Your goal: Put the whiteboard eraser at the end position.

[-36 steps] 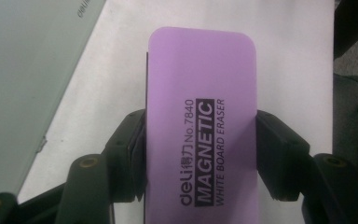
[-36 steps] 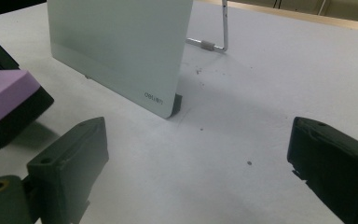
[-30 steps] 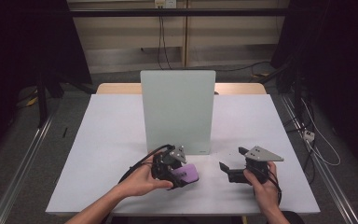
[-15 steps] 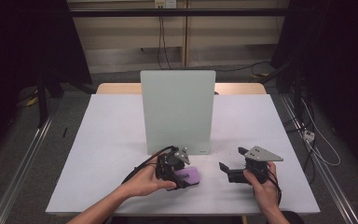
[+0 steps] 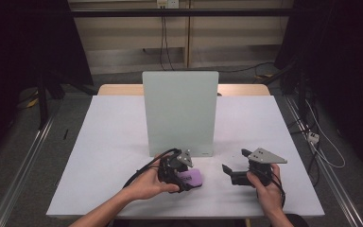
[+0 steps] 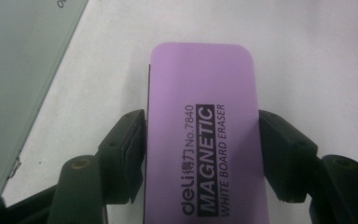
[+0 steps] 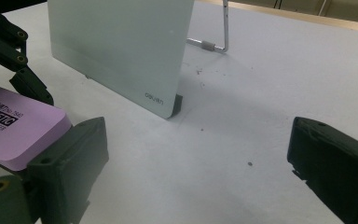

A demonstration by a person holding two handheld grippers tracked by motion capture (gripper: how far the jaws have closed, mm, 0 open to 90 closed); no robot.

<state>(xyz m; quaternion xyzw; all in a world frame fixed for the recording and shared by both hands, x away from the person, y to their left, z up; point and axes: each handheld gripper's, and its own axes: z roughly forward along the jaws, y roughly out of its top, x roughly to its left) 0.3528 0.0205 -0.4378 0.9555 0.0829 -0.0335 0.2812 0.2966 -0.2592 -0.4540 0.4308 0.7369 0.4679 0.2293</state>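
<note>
A purple magnetic whiteboard eraser [image 6: 200, 116] lies flat on the white table [image 5: 113, 142], just in front of the upright whiteboard [image 5: 179, 113]. My left gripper [image 5: 185, 178] straddles the eraser [image 5: 194, 177]. Its jaws have just been opening, and the eraser sits between the pads [image 6: 130, 154] with a thin gap on each side. My right gripper [image 5: 234, 161] rests to the right of it, held low over the table. It is open, with bare tabletop between its fingers [image 7: 70, 158]. From the right gripper view the eraser [image 7: 18, 130] is at the left edge.
The whiteboard [image 7: 116, 46] stands on a small foot with a metal wire stand [image 7: 219, 32] behind it. It blocks the table's middle. Bare tabletop stretches to the left and right of the board. The front table edge is close under both hands.
The left hand and the eraser have shifted very slightly toward the front edge. The right gripper has kept still.
</note>
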